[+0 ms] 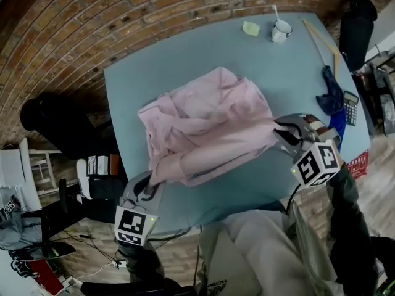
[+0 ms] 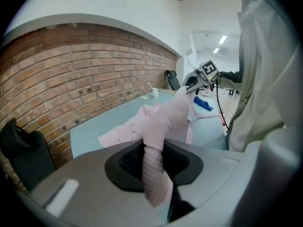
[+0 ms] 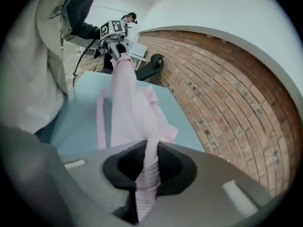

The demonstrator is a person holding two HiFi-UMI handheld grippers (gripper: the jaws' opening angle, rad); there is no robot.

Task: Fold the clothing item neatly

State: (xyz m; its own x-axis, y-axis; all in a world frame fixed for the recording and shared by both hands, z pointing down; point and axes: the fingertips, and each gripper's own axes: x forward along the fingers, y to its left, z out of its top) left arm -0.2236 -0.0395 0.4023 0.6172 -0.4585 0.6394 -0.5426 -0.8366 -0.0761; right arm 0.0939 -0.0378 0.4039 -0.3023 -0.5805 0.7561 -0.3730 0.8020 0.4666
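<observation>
On the blue-grey table (image 1: pixel 179 60), near its middle, the pink shirt (image 1: pixel 207 125) lies in a crumpled heap, one edge stretching toward the table's front. The left gripper (image 1: pixel 148 187), at the table's front-left edge, is clamped on a bunched strip of the shirt's cloth. The right gripper (image 1: pixel 285 134), over the table's right side, pinches another gathered fold the same way. The cloth looks light, thin and limp. It will likely sag and crease wherever unsupported, and may slip from a shallow pinch. Flat corners or seams, such as shoulders or hem, are probably better holds than wads.
</observation>
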